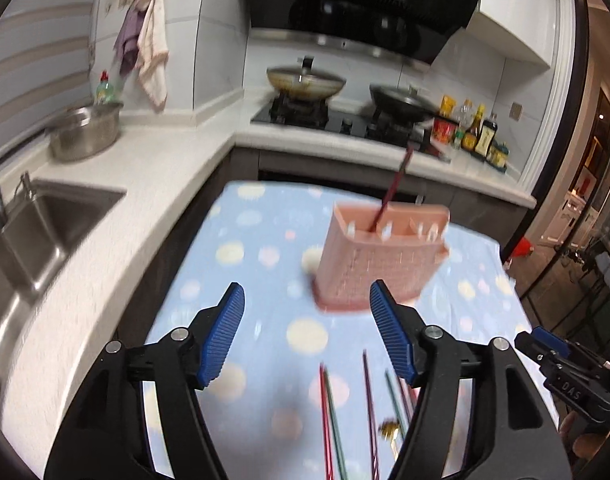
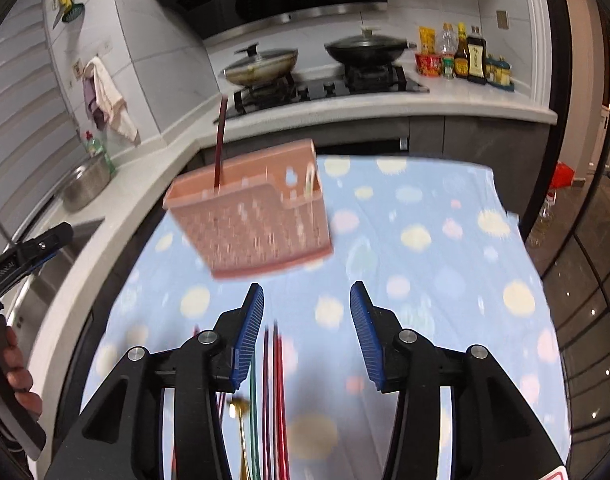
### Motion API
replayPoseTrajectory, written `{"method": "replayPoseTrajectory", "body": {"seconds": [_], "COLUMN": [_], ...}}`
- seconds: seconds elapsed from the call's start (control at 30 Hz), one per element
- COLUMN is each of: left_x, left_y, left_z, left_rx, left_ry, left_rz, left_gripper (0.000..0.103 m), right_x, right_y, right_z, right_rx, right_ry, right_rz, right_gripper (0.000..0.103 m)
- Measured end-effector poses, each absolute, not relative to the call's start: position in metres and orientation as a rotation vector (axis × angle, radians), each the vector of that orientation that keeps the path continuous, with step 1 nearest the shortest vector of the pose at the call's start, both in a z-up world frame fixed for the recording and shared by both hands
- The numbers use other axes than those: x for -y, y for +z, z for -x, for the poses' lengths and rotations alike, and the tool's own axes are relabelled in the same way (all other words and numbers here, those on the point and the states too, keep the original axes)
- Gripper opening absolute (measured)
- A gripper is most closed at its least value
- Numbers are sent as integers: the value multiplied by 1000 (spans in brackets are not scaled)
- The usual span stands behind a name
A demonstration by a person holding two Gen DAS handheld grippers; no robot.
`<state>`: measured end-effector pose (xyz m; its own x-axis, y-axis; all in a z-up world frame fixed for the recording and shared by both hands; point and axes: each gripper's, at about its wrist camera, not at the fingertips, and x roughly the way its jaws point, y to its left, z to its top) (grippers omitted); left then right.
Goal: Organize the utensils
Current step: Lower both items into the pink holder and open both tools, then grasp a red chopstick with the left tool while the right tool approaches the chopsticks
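The pink utensil holder (image 1: pixel 379 258) stands on the worktop (image 2: pixel 445 248), which is covered with a blue spotted cloth, ahead of both of our grippers. One dark red chopstick (image 1: pixel 393 188) stands in its left compartment, leaning out over the rim; in the right wrist view something pale shows in the compartment at the other end, too blurred to name. The loose chopsticks (image 2: pixel 271 392), red, green and purple, lie side by side on the cloth close under our grippers, with a gold spoon (image 2: pixel 239 408) beside them.

Our left gripper (image 1: pixel 307 332) and right gripper (image 2: pixel 307 330) both hang with jaws spread wide and nothing between them.

We judge we are between placements: the next move calls for lowering one gripper onto a single chopstick, pinching it cleanly apart from its neighbours, and carrying it to the holder.
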<state>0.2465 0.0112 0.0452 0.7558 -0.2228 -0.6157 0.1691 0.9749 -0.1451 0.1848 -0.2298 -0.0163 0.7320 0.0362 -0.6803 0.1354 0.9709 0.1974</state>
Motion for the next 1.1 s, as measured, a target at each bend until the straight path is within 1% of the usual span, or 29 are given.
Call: {"method": "replayPoseTrajectory", "body": {"seconds": [0.17,0.33,0.57,0.7,0.8,0.87,1.1], "left_x": [-19,-19,-18,-13,-9,-5,1], "left_y": [-9,-56,-85,-94,-100,-103,-110], "left_z": [-198,-158,-127,-114,-110,-107,-106], "left_rx": [-803,-907,-976,-992,-1001,-999,-1012], "left_ry": [-202,-209,-214,-223,-221,-222,-241], "left_rz": [55,27,20,1,-21,-46,-66], "left_gripper": [62,62,62,62,62,62,62], "right_x": [216,203,185,181,178,178,183], "right_y": [-58,-94,-125,-134,-138,-143,-145], "right_z": [-131,-95,-71,-66,-65,-66,-69], "right_rx": [-834,-922,-989,-1011,-1026,-1039,-1035], "right_ry": [-65,-53,-23,-3,-1,5,-10], "right_rz": [-229,-224,-190,-201,-179,-184,-196], "right_gripper": [44,44,44,40,32,25,18]}}
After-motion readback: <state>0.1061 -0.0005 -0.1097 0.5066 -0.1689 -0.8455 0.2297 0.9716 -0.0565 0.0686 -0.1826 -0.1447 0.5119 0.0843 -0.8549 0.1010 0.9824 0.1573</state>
